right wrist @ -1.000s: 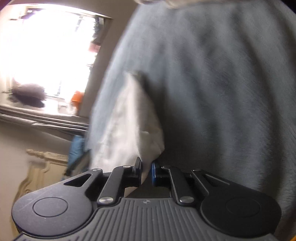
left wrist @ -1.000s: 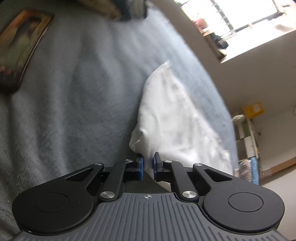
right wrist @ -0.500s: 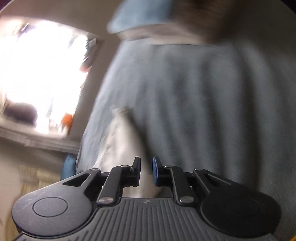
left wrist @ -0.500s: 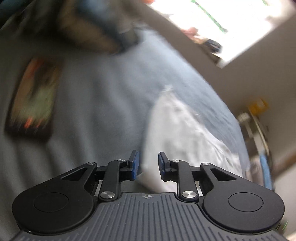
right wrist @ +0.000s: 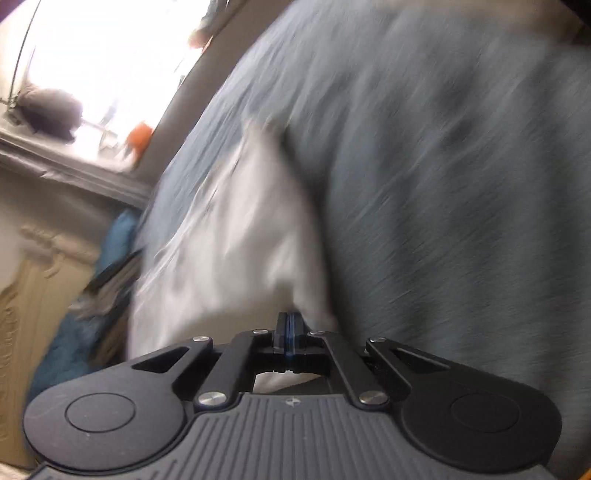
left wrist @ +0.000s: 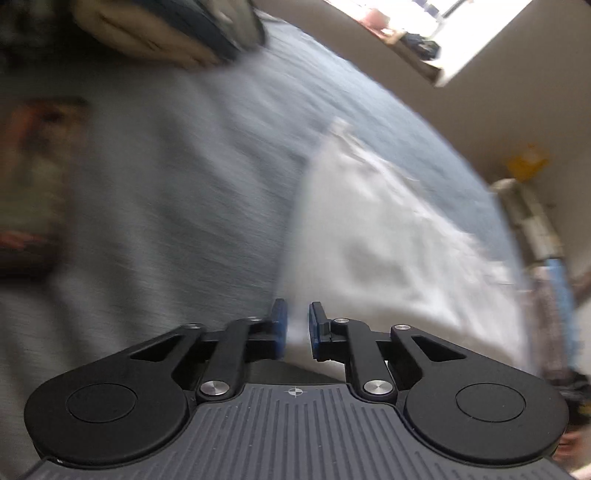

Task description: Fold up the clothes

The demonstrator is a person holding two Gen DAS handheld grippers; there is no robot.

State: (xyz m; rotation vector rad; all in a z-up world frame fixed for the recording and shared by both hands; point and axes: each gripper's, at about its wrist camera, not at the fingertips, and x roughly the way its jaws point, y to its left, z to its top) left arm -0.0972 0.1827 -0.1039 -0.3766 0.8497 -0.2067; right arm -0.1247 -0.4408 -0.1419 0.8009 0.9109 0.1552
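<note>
A white folded cloth [left wrist: 388,251] lies on a grey-blue blanket [left wrist: 184,184] spread over a bed. My left gripper [left wrist: 295,325] hovers at the cloth's near left corner, its blue pads a small gap apart with white fabric showing behind the gap. In the right wrist view the same cloth [right wrist: 236,236] stretches away to the left on the blanket [right wrist: 443,184]. My right gripper [right wrist: 288,328] is at its near right corner with the pads pressed fully together. Nothing shows between them, and cloth lies just under the fingers. Both views are motion-blurred.
A flat dark picture-covered object [left wrist: 33,184] lies on the blanket at the left. Beige and blue pillows [left wrist: 166,33] are heaped at the far end. A bright window [right wrist: 92,55], a cluttered shelf [left wrist: 535,221] and blue bundles [right wrist: 114,240] border the bed.
Both grippers had the cloth's near corners pinched a second ago, then opened. Now the right pads have closed fully, the left gap has narrowed, and the cloth lies flatter.
</note>
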